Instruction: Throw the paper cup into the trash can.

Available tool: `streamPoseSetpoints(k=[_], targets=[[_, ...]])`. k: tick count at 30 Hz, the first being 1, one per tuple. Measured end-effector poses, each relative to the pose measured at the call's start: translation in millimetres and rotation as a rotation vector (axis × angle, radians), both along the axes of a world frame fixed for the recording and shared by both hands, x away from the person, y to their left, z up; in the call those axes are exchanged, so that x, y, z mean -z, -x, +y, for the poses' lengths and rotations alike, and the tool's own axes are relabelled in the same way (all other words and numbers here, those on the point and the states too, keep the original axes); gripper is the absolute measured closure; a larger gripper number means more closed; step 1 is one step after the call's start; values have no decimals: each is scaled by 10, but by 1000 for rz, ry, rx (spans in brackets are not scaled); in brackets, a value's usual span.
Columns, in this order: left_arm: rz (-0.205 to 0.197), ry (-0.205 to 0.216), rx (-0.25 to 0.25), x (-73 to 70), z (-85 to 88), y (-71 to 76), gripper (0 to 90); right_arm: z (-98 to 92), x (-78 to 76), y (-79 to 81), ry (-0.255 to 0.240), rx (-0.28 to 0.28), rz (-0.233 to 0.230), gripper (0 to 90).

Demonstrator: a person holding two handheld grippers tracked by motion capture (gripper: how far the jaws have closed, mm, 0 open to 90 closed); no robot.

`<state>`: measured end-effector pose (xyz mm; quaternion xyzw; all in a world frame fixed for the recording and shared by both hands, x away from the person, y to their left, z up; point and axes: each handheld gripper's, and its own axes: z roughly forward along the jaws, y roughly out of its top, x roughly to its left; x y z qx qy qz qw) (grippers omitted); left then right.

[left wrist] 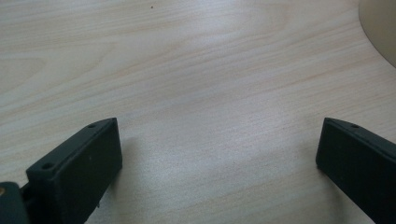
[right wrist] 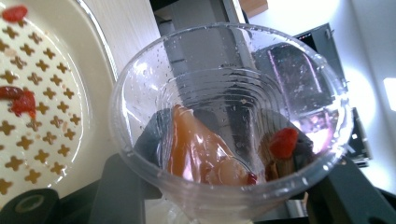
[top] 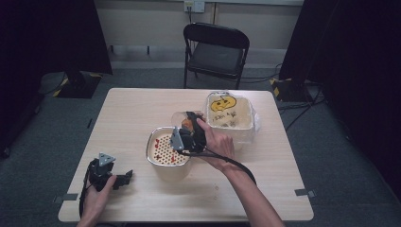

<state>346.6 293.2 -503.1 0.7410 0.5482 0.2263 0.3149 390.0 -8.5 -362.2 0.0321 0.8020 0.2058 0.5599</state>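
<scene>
Fingers of the right gripper clench a clear plastic cup from both sides near its base, one black jaw low on each side of it in the right gripper view. The cup is tipped over on its side, its open mouth toward the camera, with an orange-brown lump and a small red berry lying against its lower wall, and droplets on the inside. In the high view the right gripper holds the cup just past the far right rim of a cream square container with a perforated strainer insert, where red bits lie on the holes. Just right of the hand stands a second cream tub with a yellow pumpkin drawing inside, close to the table's far right edge.

The left gripper rests low on the pale wooden table at the near left, well apart from the containers; its jaws stand wide and released over bare wood. Open tabletop spreads along the left side and near edge. A black folding chair stands beyond the far edge.
</scene>
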Motion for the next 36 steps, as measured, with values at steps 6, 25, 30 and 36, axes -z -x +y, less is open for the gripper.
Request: streamPoseSetpoints(k=[6,25,30,36], targets=[[0,0,0,0,0,0,0,93,74,30,156,-9,-75,493],[0,1,0,0,-1,0,0,182,180,58,538,0,-306,501],[0,0,1,0,1,-1,0,204,270,71,641,-20,-352,502],[0,-1,1,0,1,0,0,237,338,99,730,-30,-394,504]])
